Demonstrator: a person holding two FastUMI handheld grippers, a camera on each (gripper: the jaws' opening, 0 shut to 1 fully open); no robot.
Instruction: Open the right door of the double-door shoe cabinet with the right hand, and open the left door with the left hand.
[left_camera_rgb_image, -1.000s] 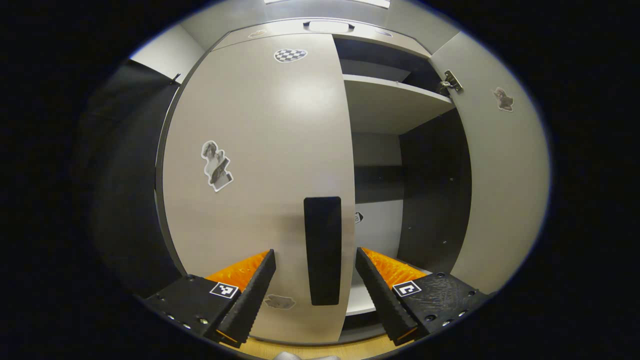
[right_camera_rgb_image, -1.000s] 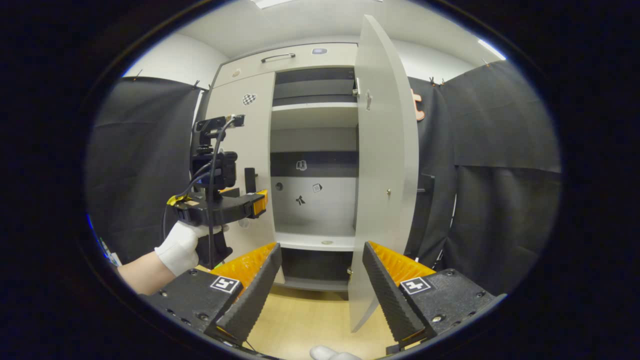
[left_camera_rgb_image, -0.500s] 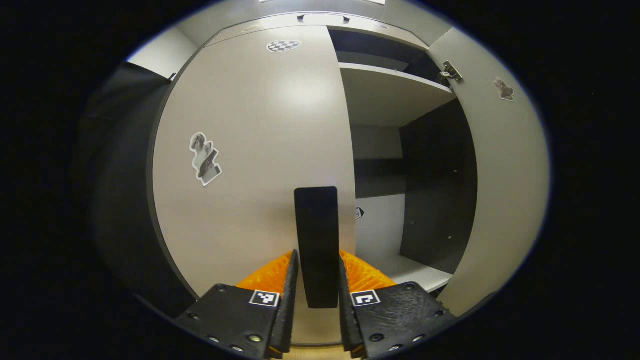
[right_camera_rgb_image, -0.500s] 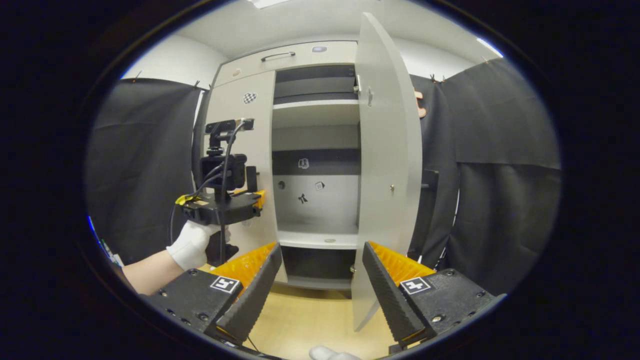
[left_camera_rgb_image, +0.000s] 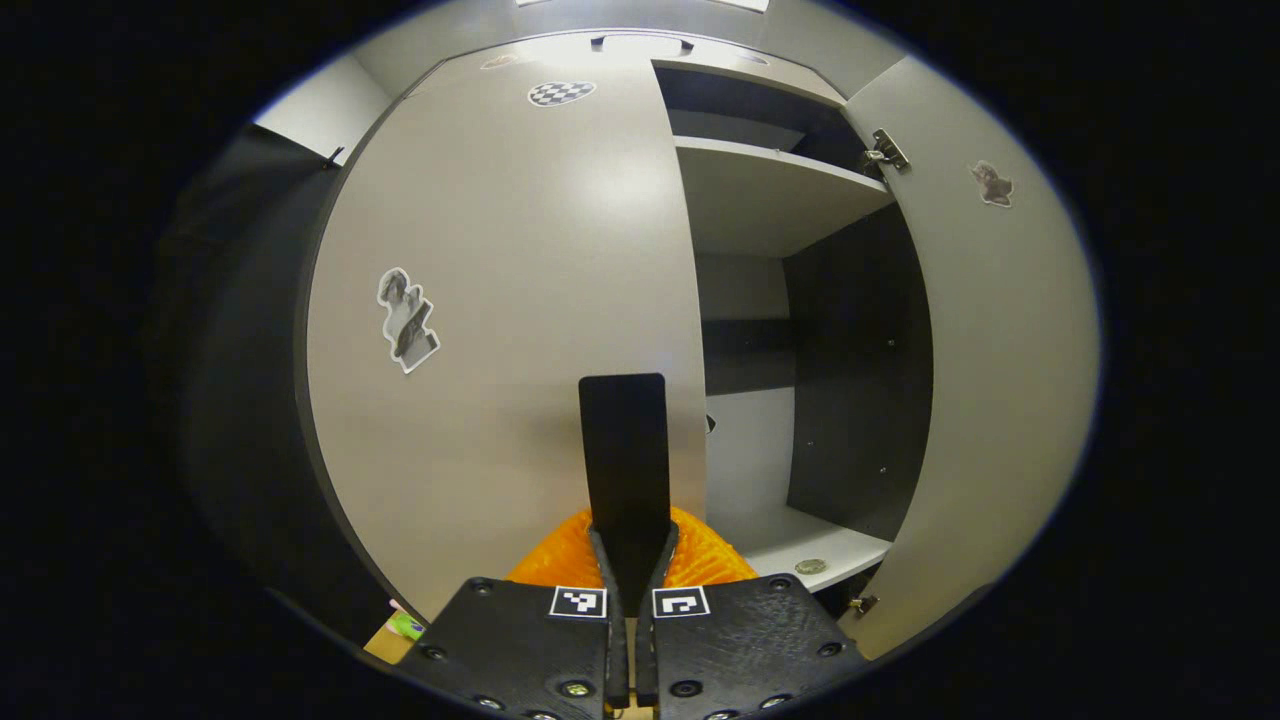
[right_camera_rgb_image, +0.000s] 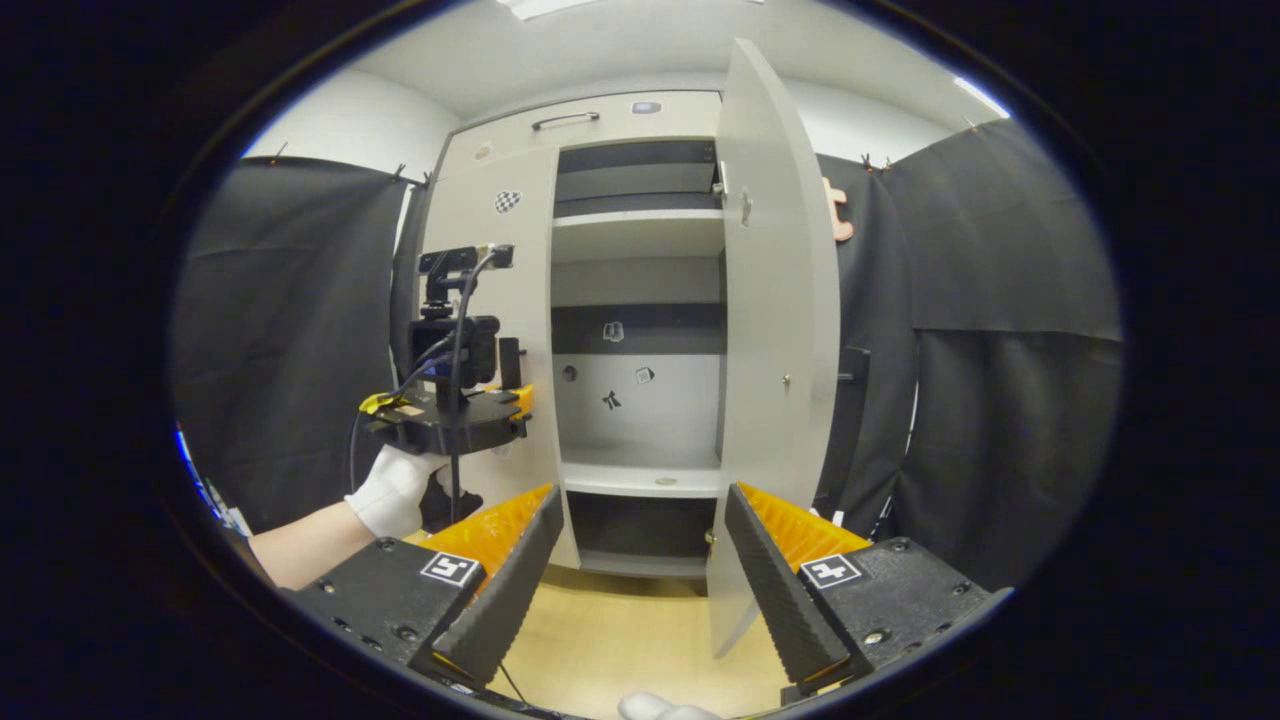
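A pale grey double-door shoe cabinet (right_camera_rgb_image: 590, 130) faces me. Its left door (left_camera_rgb_image: 500, 300) stands closed and carries a flat black handle (left_camera_rgb_image: 624, 455) near its inner edge. My left gripper (left_camera_rgb_image: 632, 540) is shut on the lower end of that handle, both fingers pressed against it. In the right gripper view the same gripper (right_camera_rgb_image: 515, 395) sits at the left door (right_camera_rgb_image: 495, 300), held by a white-gloved hand (right_camera_rgb_image: 395, 490). The right door (right_camera_rgb_image: 775, 340) stands wide open, also seen in the left gripper view as the right door (left_camera_rgb_image: 985, 380). My right gripper (right_camera_rgb_image: 640, 540) hangs open, well back from the cabinet.
Shelves (right_camera_rgb_image: 640, 225) inside the right half are bare apart from small stickers on the back panel. Black cloth (right_camera_rgb_image: 1000, 330) hangs on both sides of the cabinet. A light wooden floor (right_camera_rgb_image: 620, 640) lies in front. A drawer handle (right_camera_rgb_image: 566, 121) sits on top.
My left gripper moved in on the black door handle and closed from open to shut on it. The right gripper stayed open and drifted back slightly.
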